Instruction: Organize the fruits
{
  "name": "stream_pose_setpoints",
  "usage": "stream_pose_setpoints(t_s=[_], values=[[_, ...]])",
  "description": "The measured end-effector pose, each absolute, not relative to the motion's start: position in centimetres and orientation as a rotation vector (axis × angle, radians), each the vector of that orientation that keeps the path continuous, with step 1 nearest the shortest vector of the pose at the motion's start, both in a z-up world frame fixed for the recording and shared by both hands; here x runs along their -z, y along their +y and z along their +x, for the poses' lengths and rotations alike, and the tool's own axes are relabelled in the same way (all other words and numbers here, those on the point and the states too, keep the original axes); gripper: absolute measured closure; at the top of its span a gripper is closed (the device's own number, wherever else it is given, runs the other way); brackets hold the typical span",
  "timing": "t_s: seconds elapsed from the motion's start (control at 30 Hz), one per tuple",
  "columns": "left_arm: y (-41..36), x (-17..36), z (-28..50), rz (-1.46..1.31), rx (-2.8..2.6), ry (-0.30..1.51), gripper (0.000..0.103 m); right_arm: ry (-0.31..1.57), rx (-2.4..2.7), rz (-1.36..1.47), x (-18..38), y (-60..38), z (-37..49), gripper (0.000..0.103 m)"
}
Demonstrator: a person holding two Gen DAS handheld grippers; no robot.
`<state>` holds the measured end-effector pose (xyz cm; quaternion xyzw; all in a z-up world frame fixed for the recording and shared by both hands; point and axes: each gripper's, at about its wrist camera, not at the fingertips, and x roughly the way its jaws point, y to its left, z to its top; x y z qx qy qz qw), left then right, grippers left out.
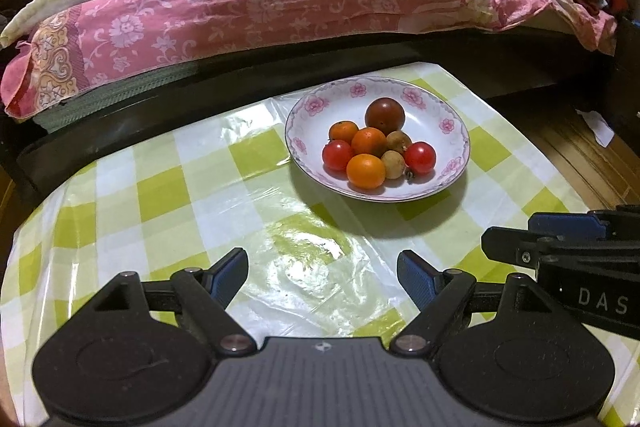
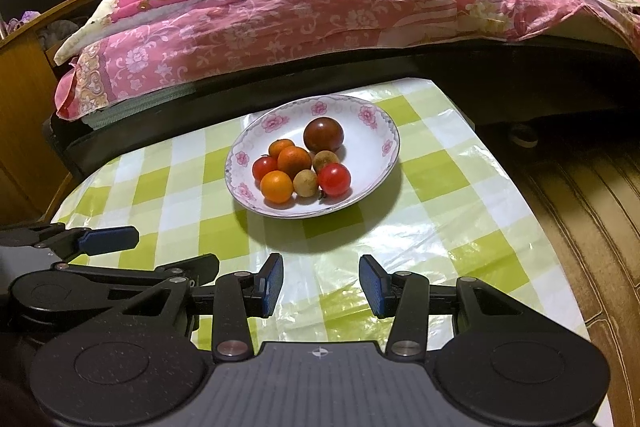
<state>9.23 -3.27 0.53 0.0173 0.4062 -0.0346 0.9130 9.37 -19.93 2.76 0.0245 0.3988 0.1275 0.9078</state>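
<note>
Fruit (image 1: 376, 145) heaped in flowered plate (image 1: 316, 107) on checked tablecloth (image 1: 192, 187), left gripper (image 1: 322, 273) and right gripper (image 2: 320, 281) both spread open, empty, near side of plate.

Green-checked tablecloth (image 1: 200, 187), pink-flowered white plate (image 1: 440, 107).

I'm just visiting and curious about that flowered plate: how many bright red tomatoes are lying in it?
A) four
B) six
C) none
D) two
D: the plate holds two red tomatoes, one at the near right of the pile and one at its left, among orange and brown fruits.
</note>
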Motion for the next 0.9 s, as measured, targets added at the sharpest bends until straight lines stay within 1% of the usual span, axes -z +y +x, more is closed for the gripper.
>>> stream_pose_setpoints(t_s=[0.17,0.33,0.9], values=[[-3.1,-0.6,8.7,0.033,0.058,0.825,0.009,0.82,-0.264,0.049,-2.8,-19.9,8.9,0.063],[-3.0,-1.0,8.2,0.032,0.053,0.807,0.006,0.824,-0.253,0.048,-2.8,-20.0,8.4,0.062],[-3.1,-1.6,5.1,0.074,0.021,0.791,0.006,0.844,-0.227,0.055,-2.9,-20.2,5.7,0.062]])
